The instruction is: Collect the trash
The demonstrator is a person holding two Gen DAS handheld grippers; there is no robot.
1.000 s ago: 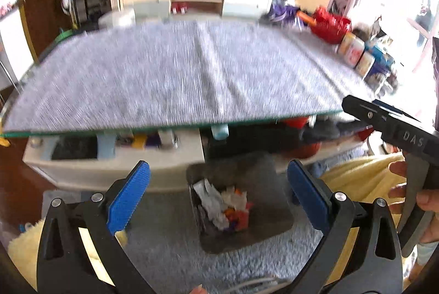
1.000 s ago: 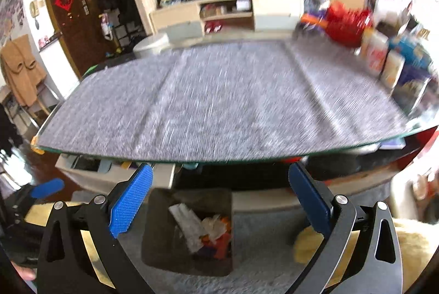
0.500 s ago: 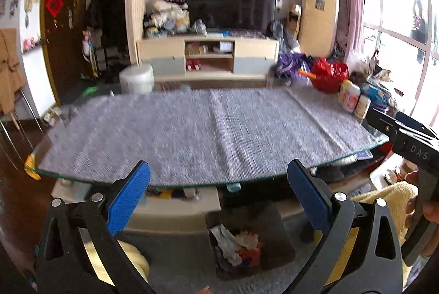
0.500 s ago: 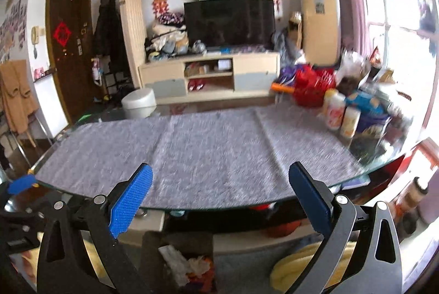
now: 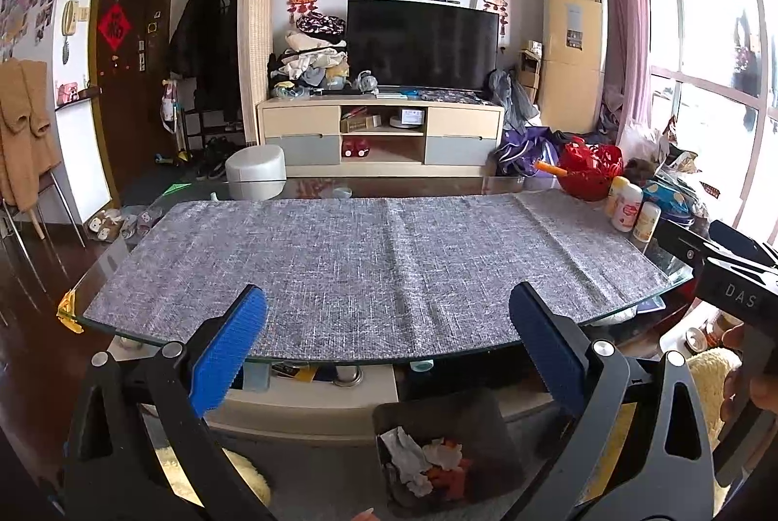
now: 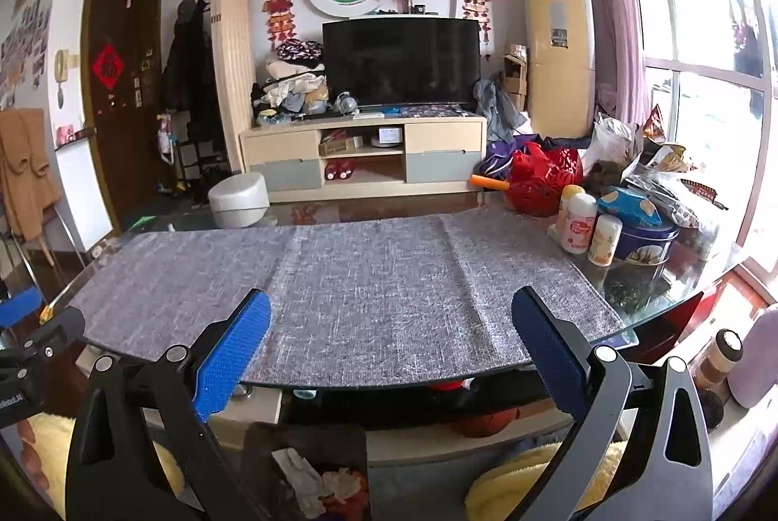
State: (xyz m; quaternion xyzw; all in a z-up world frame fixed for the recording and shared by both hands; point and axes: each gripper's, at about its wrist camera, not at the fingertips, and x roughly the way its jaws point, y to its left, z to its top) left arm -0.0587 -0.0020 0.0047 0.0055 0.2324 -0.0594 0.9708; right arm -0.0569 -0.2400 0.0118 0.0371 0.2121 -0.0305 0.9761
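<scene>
Below table (image 5: 146,278), bin (image 5: 479,424) holds trash (image 5: 423,462) — both grippers (image 5: 389,341) (image 6: 391,341) gape.

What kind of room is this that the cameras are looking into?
Most likely a lived-in home living room: a television on a low media cabinet, a glass coffee table under a grey cloth, and coats hung by the door.

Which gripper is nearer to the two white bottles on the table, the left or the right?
Right. The right gripper faces the table's right half, the white bottles just ahead to its right. The left gripper sits farther left, bottles far off.
</scene>
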